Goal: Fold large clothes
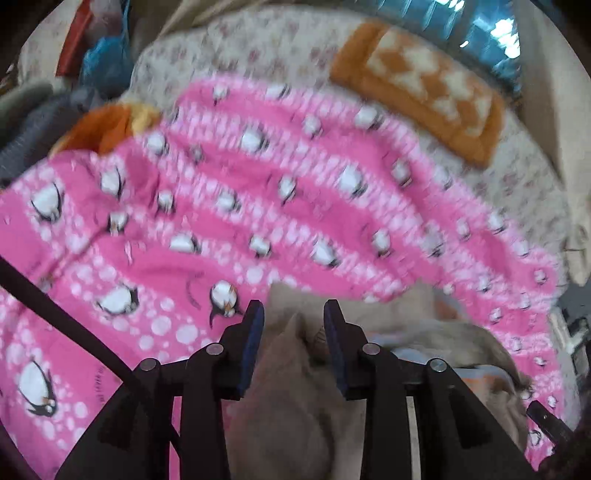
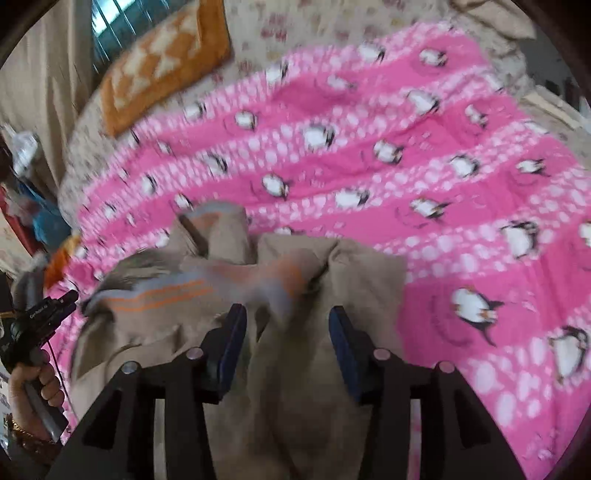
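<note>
A beige garment (image 2: 280, 288) with orange and grey-blue stripes hangs bunched over a pink penguin blanket (image 2: 424, 177). My right gripper (image 2: 287, 328) has its jaws apart with folds of the garment between them. My left gripper (image 1: 293, 325) also has its jaws apart, with the beige garment (image 1: 295, 398) bunched between and below its fingers. The frames are motion-blurred, so I cannot tell whether either gripper pinches the cloth. The left gripper also shows at the left edge of the right wrist view (image 2: 40, 314), held in a hand.
The pink blanket (image 1: 258, 192) covers a bed with a floral sheet (image 1: 258, 48). An orange patterned pillow (image 1: 424, 88) lies at the bed's far end. Clutter with red, blue and grey items (image 1: 92, 55) sits beside the bed. A window (image 2: 122, 22) and curtains stand behind.
</note>
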Available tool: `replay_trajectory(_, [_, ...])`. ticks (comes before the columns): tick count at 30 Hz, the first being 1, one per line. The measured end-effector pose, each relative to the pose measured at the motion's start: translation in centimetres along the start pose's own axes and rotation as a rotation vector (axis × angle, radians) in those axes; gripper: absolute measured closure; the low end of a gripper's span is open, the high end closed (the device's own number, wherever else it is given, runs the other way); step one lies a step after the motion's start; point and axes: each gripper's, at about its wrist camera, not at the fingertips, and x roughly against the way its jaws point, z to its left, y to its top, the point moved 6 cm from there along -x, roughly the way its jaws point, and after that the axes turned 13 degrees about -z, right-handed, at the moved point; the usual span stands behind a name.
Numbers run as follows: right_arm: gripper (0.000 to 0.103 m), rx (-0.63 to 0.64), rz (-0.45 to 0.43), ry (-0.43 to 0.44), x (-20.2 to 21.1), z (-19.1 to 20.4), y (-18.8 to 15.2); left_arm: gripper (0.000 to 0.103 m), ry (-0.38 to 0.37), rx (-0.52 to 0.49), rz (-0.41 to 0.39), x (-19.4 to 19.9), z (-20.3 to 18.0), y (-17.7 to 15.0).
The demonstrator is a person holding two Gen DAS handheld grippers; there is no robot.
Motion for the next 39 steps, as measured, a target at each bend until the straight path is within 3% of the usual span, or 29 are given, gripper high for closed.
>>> replay_trajectory(2, [0.054, 0.045, -0.077, 0.015, 1.9, 0.5, 0.9, 0.090, -0.116, -0.069, -0.032, 1.8, -2.5, 0.1])
replay_trajectory(4, [0.058, 0.098, -0.076, 0.083, 2.1, 2.3, 1.3, 0.096, -0.218, -0.153, 0.009, 2.3, -5.4, -1.1])
replay_trajectory(5, [0.072, 0.113, -0.051, 0.124, 1.6, 3.2, 1.2, 0.103, -0.251, -0.197, 0.050, 2.1, -6.8, -2.2])
replay_trajectory(6, [0.082, 0.142, -0.019, 0.140, 0.9, 4.2, 0.9, 0.103, -0.258, -0.240, 0.097, 1.7, -8.0, -3.5])
replay_trajectory(8, [0.082, 0.235, 0.080, 0.088, -1.7, 5.9, -0.1, 0.103, -0.236, -0.295, 0.191, 0.2, -9.2, -5.7])
replay_trajectory(10, [0.083, 0.267, 0.162, 0.027, -4.0, 6.2, -0.6, 0.103, -0.168, -0.326, 0.268, -1.8, -9.2, -7.4])
replay_trajectory(13, [0.082, 0.214, 0.328, -0.057, -8.5, 4.2, -2.2, 0.103, -0.063, -0.307, 0.352, -5.7, -7.6, -8.0])
replay_trajectory(16, [0.082, 0.109, 0.355, -0.088, -11.5, 1.5, -2.6, 0.103, -0.039, -0.246, 0.386, -8.9, -6.5, -7.9])
replay_trajectory(21, [0.082, -0.079, 0.285, -0.036, -14.1, -1.9, -1.1, 0.103, -0.013, -0.138, 0.360, -12.3, -3.8, -7.4])
replay_trajectory(24, [0.091, -0.115, 0.248, -0.051, -15.4, -3.6, -1.1, 0.103, 0.026, -0.107, 0.316, -13.7, -2.8, -6.8])
replay_trajectory(27, [0.103, -0.130, 0.216, -0.057, -16.3, -4.5, -0.8, 0.103, 0.049, -0.150, 0.265, -14.5, -3.1, -6.4])
replay_trajectory(30, [0.103, -0.119, 0.195, -0.058, -16.7, -4.8, -0.7, 0.103, 0.036, -0.135, 0.265, -15.0, -2.8, -6.2])
replay_trajectory(34, [0.103, -0.136, 0.190, -0.026, -16.3, -4.9, -0.8, 0.103, 0.020, -0.102, 0.282, -14.0, -2.5, -5.4])
replay_trajectory(36, [0.103, -0.142, 0.178, -0.013, -15.4, -4.6, -0.3, 0.103, -0.004, -0.124, 0.250, -12.2, -3.1, -4.5])
replay_trajectory(39, [0.094, -0.114, 0.132, 0.020, -12.5, -2.6, 1.5, 0.103, -0.082, -0.149, 0.174, -8.9, -4.3, -2.7])
